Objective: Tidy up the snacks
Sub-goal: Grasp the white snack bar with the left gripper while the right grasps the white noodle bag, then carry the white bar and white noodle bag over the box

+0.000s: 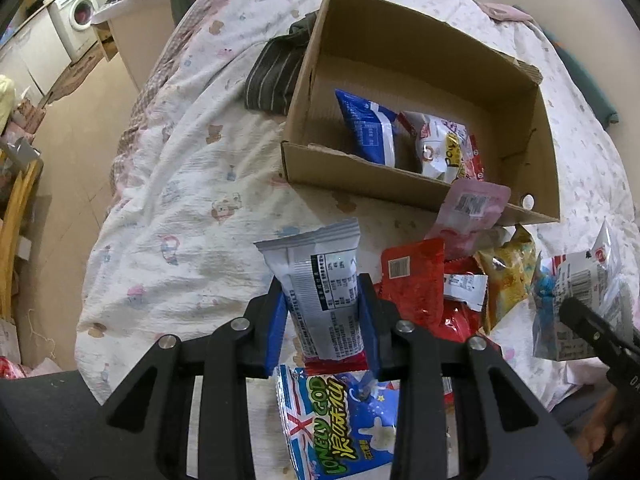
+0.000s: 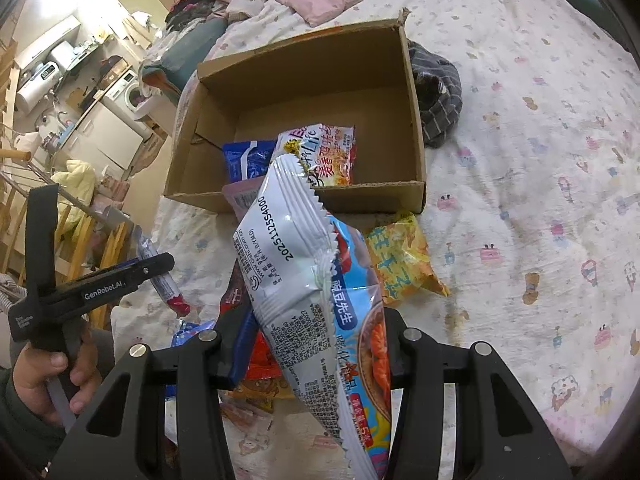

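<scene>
While looking from the left wrist: left tongs (image 1: pixel 326 312) clamped on a grey-white snack pack (image 1: pixel 320 296), lifted clear of the bed (image 1: pixel 180 200). Cardboard box (image 1: pixel 532 184) up at 1 o'clock, holding just two or three packs so far. Loose pile of snacks (image 1: pixel 440 280) at 3 o'clock, outside the box, not yet sorted.

Over to the right wrist: right tongs (image 2: pixel 312 352) gripping a big blue-and-white bag (image 2: pixel 316 300), box at 12 o'clock. Yellow pack (image 2: pixel 400 260) lying just below it. Early days, roughly; plenty left.

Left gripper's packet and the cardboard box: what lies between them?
In the left wrist view, only bare bedsheet lies between the grey packet and the box.
</scene>
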A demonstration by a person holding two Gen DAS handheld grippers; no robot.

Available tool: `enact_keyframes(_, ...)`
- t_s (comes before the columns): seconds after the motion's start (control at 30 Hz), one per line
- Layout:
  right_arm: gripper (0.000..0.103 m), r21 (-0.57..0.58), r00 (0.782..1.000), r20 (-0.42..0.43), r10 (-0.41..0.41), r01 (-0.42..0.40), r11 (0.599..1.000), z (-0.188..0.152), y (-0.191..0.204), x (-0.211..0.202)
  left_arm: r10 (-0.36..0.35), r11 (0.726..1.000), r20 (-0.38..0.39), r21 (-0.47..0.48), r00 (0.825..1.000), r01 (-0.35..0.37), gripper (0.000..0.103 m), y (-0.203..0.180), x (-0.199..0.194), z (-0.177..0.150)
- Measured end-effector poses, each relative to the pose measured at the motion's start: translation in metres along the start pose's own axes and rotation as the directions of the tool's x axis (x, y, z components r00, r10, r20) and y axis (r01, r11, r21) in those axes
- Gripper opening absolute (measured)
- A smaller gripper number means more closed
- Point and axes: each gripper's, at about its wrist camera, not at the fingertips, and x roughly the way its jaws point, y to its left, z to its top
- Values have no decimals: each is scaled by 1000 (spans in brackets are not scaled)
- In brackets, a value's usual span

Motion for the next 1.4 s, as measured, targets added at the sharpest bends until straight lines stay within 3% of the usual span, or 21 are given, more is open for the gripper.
enact_keyframes(0.17,50,5,1000,16,0,0,1000,0,-2,-4,7,1000,10,2,1000,-7,29,-1,0,1)
enact_keyframes(0.6,50,4,992,117,43,-43,999,3,-2,-29,-6,997,154,81,988,-7,29,-16,-32,-1)
enact_keyframes(0.9,50,1,992,115,46,-47,999,9,2,-25,1,991,216,132,976,-30,29,-25,-40,-1)
enact_keyframes(1.07,50,-1,984,152,97,-98,995,16,5,-34,-20,991,200,133,980,-7,29,-25,-43,8)
enact_keyframes(1.4,50,14,964,221,151,-158,987,48,2,-48,-37,990,243,138,969,3,29,-25,-61,44)
